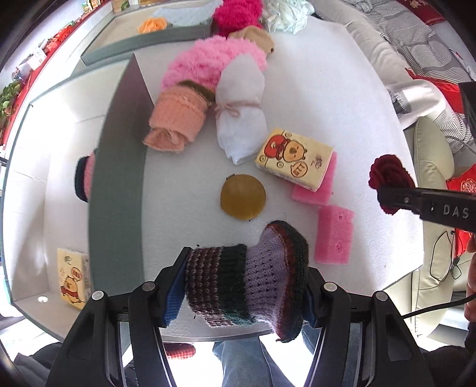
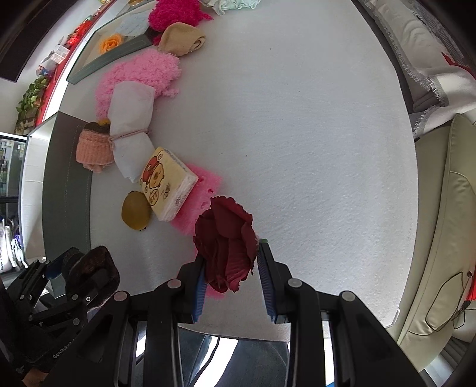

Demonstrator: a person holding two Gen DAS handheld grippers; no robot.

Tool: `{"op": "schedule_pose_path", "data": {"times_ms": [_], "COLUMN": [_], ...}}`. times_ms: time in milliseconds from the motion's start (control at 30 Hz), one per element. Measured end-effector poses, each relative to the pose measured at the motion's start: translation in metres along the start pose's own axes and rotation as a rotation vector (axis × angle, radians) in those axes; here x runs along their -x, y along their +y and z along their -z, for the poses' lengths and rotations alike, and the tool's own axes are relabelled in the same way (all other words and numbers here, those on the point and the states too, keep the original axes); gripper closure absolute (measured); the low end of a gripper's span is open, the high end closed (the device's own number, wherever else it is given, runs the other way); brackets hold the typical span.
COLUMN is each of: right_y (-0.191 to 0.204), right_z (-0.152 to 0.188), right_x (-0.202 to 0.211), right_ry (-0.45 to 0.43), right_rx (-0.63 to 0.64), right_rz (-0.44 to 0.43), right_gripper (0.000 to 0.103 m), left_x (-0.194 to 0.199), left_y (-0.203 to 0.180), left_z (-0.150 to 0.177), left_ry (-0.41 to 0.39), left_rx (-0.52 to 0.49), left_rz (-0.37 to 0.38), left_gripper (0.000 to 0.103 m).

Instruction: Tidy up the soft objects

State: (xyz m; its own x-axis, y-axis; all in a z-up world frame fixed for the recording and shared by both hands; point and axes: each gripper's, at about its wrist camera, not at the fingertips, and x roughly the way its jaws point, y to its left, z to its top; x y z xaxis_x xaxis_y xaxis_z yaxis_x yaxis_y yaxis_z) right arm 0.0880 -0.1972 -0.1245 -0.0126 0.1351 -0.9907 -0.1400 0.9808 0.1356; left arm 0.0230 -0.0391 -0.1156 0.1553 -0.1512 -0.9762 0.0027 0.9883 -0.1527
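My left gripper (image 1: 247, 285) is shut on a striped knitted bootie (image 1: 250, 282) above the table's near edge. My right gripper (image 2: 230, 268) is shut on a dark red cloth rose (image 2: 227, 241), also seen at the right of the left wrist view (image 1: 389, 175). On the white table (image 2: 297, 134) lie a peach knitted roll (image 1: 175, 119), a white tied cloth bundle (image 1: 241, 110), a fluffy pink item (image 1: 208, 59), a yellow tissue pack (image 1: 294, 157), pink sponges (image 1: 334, 235) and an olive round pad (image 1: 242, 196).
A grey-walled open box (image 1: 119, 184) stands left of the table, holding another tissue pack (image 1: 74, 278) and a knitted item (image 1: 84, 178). A second box (image 1: 142, 38) at the back holds an orange flower (image 1: 153, 25). A sofa (image 2: 440, 208) is at the right.
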Motion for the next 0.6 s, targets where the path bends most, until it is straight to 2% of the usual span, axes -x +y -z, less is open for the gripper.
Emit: {"op": "schedule_pose_path", "data": {"times_ms": [67, 100, 167, 333, 600], "right_y": [0.009, 0.016, 0.027, 0.051, 0.107], "right_z": [0.0, -0.001, -0.003, -0.013, -0.026], "right_x": [0.007, 0.007, 0.014, 0.031, 0.045], "right_ry": [-0.011, -0.019, -0.034, -0.07, -0.093], "right_rx": [0.015, 0.022, 0.036, 0.086, 0.21], "right_rz": [-0.001, -0.002, -0.005, -0.006, -0.007], "right_gripper": [0.068, 0.068, 0.068, 0.068, 0.068], "left_x": [0.009, 0.009, 0.019, 0.053, 0.091], "left_y": [0.002, 0.013, 0.013, 0.036, 0.084], "left_z": [-0.003, 0.01, 0.016, 0.015, 0.023], "left_ry": [-0.025, -0.039, -0.066, -0.14, -0.226], "left_rx": [-0.007, -0.011, -0.014, 0.003, 0.109], "left_rz": [-0.006, -0.009, -0.012, -0.02, -0.048], "left_gripper": [0.04, 0.04, 0.04, 0.04, 0.04]}}
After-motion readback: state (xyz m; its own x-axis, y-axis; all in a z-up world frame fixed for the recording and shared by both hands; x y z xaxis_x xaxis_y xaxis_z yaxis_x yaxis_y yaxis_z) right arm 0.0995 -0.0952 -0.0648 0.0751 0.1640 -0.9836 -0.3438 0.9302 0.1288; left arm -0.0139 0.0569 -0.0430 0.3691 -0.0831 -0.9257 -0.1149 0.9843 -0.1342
